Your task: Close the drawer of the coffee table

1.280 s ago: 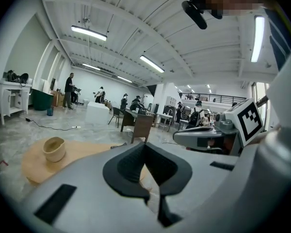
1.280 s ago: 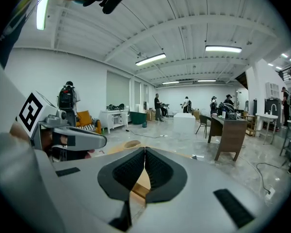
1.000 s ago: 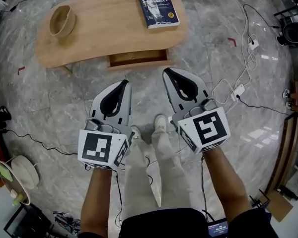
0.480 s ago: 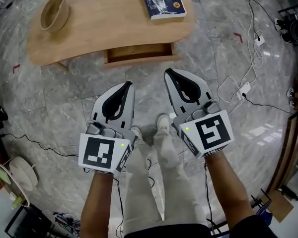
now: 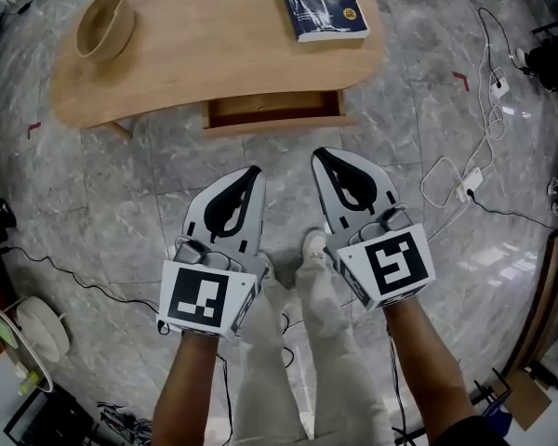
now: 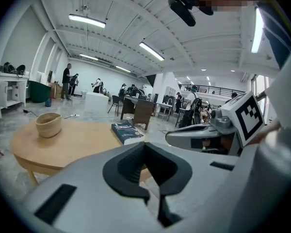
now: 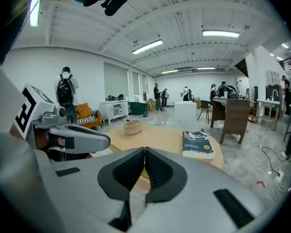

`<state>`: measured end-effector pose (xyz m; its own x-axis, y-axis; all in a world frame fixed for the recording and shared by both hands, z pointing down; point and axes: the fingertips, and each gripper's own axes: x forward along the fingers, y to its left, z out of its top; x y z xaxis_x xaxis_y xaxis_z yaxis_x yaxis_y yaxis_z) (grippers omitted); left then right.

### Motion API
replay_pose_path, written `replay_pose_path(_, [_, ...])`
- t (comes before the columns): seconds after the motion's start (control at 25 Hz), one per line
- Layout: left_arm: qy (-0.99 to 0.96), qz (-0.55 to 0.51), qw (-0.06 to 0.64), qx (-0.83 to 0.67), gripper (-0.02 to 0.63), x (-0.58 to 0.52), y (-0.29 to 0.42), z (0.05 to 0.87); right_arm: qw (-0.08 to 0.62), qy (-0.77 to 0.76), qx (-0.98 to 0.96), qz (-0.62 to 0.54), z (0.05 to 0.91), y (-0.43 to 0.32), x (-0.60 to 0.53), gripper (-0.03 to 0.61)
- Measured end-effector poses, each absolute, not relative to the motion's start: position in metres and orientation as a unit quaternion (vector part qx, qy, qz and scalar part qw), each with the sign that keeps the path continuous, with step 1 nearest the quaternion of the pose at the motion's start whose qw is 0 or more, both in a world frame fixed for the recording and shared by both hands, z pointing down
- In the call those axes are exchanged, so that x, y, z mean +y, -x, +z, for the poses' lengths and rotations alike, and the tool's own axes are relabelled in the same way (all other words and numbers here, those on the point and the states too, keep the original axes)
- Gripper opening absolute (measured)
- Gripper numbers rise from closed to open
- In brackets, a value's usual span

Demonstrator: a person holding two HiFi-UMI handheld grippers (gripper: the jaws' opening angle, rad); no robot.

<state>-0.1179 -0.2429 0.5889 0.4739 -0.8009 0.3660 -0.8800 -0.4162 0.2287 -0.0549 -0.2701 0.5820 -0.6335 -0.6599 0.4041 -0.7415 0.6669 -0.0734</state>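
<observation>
Head view: left claw (image 5: 250, 171) and right claw (image 5: 319, 154) both closed, empty, short of open drawer (image 5: 274, 110).

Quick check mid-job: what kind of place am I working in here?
Probably an open-plan lab or workshop hall, not a home: long ceiling strip lights, desks with people standing around, and a power strip with cables trailing over the marble floor by the coffee table.

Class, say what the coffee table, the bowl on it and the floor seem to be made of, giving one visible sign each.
Coffee table: likely light wood, matte; faint grain, warm tan top.
Bowl: unclear, perhaps wood or ceramic; same pale tan, dull surface.
Floor: polished stone or marble-look tile; grey veining, joints, glare.
</observation>
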Motion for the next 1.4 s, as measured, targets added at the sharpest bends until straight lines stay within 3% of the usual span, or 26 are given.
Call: replay_pose_path(1.4, [-0.836, 0.094, 0.155, -0.519, -0.002, -0.282, 0.121, 0.696, 0.178, -0.387, -0.9, 0.09, 0.712, 0.057, -0.311, 0.02])
